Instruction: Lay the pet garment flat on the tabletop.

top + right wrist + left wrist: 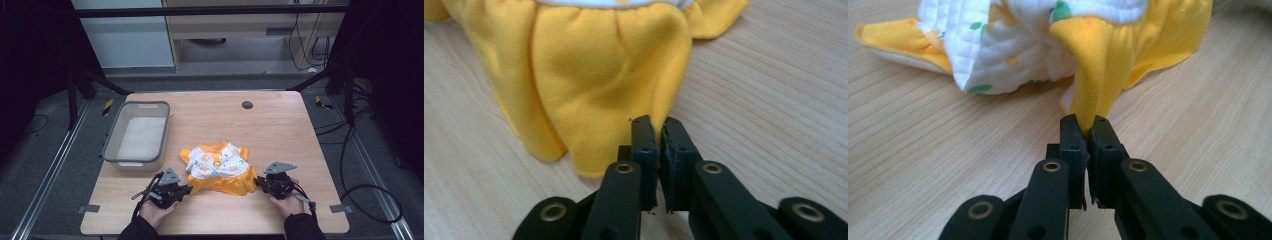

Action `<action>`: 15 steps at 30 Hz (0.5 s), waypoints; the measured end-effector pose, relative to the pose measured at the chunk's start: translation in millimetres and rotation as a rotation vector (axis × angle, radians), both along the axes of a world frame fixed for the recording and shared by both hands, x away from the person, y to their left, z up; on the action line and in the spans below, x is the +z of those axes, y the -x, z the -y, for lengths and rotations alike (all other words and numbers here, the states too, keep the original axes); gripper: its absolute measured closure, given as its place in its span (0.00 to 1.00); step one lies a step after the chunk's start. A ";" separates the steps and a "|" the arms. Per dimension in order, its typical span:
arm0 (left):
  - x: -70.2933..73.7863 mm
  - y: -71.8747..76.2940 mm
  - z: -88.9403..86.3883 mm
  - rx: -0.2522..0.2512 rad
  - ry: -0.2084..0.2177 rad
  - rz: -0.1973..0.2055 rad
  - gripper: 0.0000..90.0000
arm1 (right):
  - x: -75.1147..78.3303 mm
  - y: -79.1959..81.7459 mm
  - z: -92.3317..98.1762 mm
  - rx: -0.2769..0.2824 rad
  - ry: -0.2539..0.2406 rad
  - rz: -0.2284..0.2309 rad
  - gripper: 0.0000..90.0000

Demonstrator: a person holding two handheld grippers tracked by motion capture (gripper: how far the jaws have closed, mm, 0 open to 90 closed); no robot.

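A small child's dress (218,165), with a white printed top and a yellow skirt, lies flat near the table's front edge. My left gripper (187,189) is at the skirt's left corner. In the left gripper view it (1087,131) is shut on a pulled-up fold of yellow skirt cloth (1098,75). My right gripper (258,183) is at the skirt's right corner. In the right gripper view its jaws (656,125) stand closed with the yellow hem (599,90) drawn to their tips. A hand holds each gripper from the near edge.
A grey plastic bin (111,147) stands at the table's left, beyond the left gripper. A dark round grommet (247,104) sits near the far edge. Bare wooden tabletop (280,135) lies to the right of the dress and behind it.
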State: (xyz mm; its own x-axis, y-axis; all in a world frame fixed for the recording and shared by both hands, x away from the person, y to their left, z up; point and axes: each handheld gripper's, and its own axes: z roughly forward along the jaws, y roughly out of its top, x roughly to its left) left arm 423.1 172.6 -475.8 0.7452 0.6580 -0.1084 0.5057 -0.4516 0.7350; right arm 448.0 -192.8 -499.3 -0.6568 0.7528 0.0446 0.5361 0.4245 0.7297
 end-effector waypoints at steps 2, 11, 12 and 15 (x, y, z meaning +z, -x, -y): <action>4.2 2.6 -0.6 -0.005 0.020 -0.001 0.97 | 4.5 2.1 -1.0 0.011 -0.010 0.003 0.97; 31.8 27.5 -22.6 -0.019 0.156 -0.025 0.97 | 41.6 39.5 18.0 0.061 -0.162 0.042 0.97; 32.4 31.3 -24.3 -0.022 0.157 -0.034 0.97 | 44.4 46.3 20.8 0.065 -0.168 0.041 0.97; 26.9 39.8 -26.0 -0.023 0.122 -0.058 0.97 | 44.7 58.5 26.3 0.081 -0.171 0.022 0.96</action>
